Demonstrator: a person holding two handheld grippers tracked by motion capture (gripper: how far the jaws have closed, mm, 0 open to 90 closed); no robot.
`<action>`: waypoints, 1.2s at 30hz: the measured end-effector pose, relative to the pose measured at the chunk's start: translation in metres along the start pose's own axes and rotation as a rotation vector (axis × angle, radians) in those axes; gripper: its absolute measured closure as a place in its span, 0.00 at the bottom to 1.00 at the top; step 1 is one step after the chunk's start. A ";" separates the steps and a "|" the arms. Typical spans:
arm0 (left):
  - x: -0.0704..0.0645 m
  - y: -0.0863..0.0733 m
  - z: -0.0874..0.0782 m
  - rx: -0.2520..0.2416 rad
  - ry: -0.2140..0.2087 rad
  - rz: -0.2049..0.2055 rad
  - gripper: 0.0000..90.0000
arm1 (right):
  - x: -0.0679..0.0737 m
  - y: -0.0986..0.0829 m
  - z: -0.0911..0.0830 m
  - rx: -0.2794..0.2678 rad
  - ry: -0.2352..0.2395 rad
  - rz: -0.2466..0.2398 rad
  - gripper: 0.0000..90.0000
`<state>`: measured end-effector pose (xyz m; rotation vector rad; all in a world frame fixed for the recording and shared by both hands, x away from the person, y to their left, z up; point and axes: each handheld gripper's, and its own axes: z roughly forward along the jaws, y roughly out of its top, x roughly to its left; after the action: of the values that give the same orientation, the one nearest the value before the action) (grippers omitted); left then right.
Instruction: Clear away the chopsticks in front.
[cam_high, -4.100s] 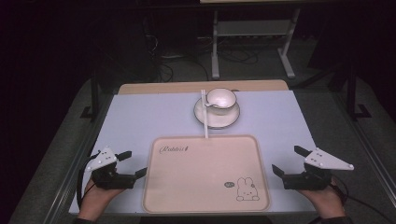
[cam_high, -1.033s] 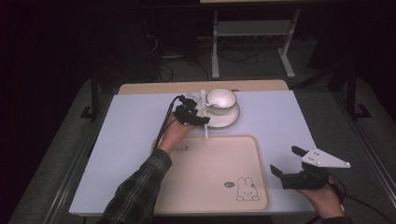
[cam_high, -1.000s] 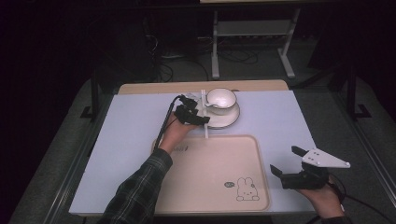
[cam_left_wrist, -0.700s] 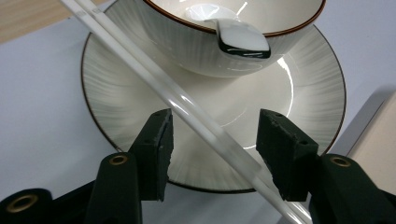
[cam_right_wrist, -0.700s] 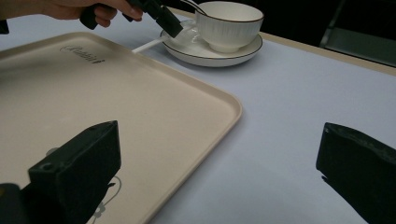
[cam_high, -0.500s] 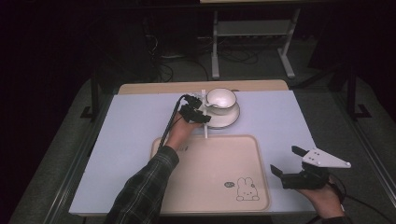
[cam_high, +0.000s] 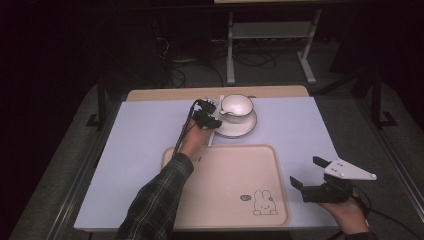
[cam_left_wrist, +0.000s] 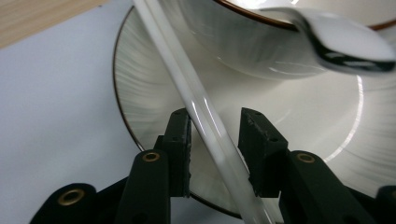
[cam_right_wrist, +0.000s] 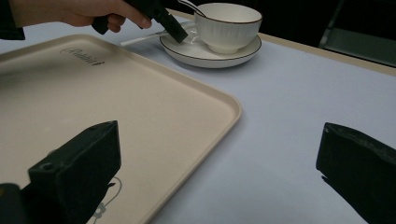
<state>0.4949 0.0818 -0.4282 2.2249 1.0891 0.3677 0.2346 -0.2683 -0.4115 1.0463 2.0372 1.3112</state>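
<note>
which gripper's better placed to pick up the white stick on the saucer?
Left. The left gripper already has its fingers open on either side of the white stick over the saucer. The right gripper sits open at the near right, beside the tray.

Your white stirring rod (cam_left_wrist: 205, 126) lies slanted across the near-left rim of the saucer (cam_high: 240, 126), one end on the counter beside it. On that saucer stands a ribbed white cup (cam_high: 236, 105) with a dark rim, a spoon (cam_left_wrist: 345, 39) resting in it.
</note>
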 end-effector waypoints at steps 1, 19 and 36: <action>0.001 0.001 0.001 -0.001 0.003 -0.003 0.72 | 0.000 0.000 0.000 0.000 0.000 0.000 0.00; 0.012 0.012 0.008 -0.004 0.056 -0.007 0.85 | -0.001 0.000 -0.001 -0.003 0.003 0.003 0.00; 0.023 -0.004 -0.048 -0.079 -0.035 0.001 0.77 | 0.001 0.000 -0.001 -0.001 0.002 -0.002 0.00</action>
<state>0.4828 0.1212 -0.3942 2.1551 1.0374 0.3646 0.2333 -0.2679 -0.4110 1.0426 2.0384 1.3120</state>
